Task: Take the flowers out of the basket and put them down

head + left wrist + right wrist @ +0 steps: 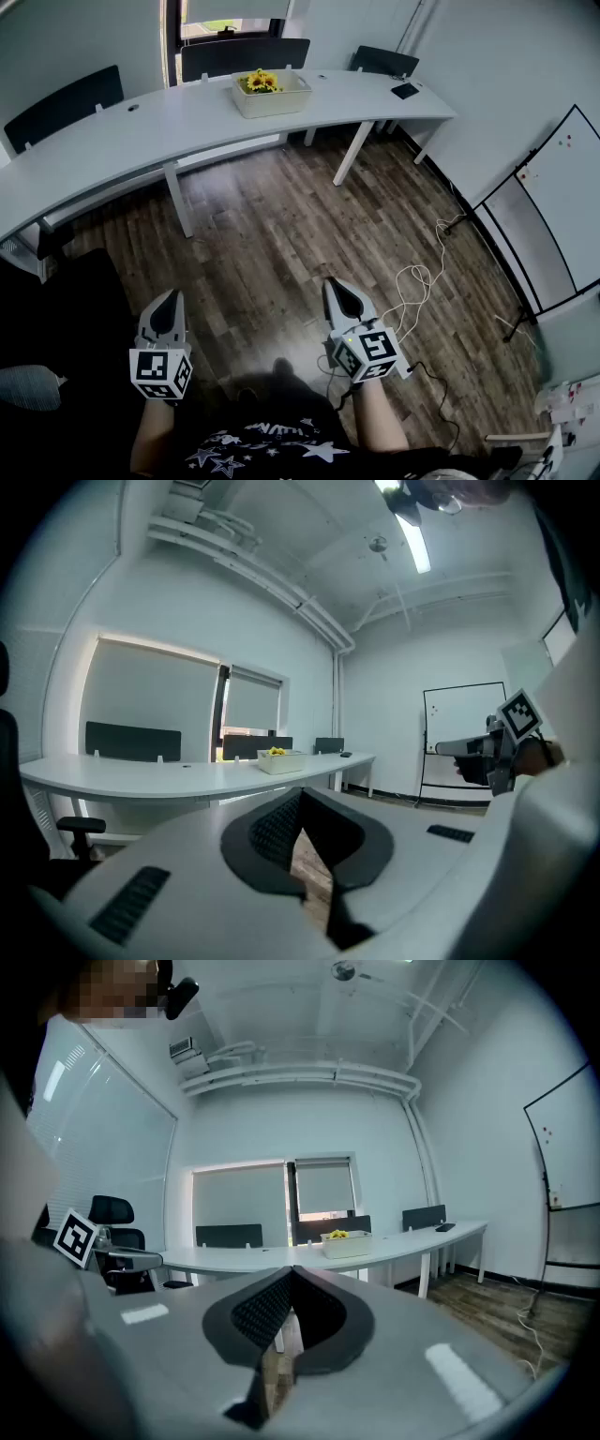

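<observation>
Left gripper [173,298] and right gripper [335,286]: both clenched shut with nothing between the jaws, held side by side at lower centre of the head view, over a dark wood-plank floor [281,234]. Flowers [261,82], yellow, sit in the pale basket [272,101] on the long curved white desk [131,131] at upper centre, well apart from both grippers. Room: pale walls, dark panels [246,54] behind the desk, whiteboard [562,206] at right edge, white cable [414,279] loose on the floor right of centre.
</observation>
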{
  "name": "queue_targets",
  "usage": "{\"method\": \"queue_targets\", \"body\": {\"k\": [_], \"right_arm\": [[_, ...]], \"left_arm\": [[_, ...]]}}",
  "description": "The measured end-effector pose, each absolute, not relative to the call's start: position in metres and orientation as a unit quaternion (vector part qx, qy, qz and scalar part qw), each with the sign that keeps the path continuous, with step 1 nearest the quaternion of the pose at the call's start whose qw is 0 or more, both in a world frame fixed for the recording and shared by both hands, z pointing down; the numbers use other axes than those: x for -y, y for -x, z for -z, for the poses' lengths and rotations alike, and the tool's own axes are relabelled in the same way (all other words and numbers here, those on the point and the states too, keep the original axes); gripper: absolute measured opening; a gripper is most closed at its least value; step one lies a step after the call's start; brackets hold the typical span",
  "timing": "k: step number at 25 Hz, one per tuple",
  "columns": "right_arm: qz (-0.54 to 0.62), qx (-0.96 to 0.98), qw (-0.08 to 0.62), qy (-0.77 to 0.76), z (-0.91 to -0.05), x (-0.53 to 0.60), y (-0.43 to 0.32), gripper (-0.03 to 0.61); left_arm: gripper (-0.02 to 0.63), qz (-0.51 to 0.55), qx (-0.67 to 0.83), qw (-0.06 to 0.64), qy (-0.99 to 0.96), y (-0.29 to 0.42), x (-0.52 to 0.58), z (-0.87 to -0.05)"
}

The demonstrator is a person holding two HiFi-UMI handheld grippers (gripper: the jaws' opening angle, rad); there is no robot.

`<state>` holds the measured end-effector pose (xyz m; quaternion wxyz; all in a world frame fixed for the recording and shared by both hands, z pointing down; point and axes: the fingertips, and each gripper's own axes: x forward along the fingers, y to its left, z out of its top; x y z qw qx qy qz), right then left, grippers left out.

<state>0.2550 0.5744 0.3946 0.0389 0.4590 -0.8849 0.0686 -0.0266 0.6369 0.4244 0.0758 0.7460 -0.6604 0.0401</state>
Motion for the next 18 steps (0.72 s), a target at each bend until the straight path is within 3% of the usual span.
{"method": "queue_targets", "body": {"k": [14,18], "right_arm": [[-0.047,0.891,0.052,-0.449,-0.397,-0.582,-0.24,0.002],[-0.054,0.891,0.024,-0.451,-0.392,-0.583,-0.237,0.002]], "left_arm": [[0.009,-0.027,0.667,0.099,-0.738,0.025,-0.652,-0.431],[0.009,-0.03,0.662,0.094,-0.743,0.026,-0.656,-0.43]]}}
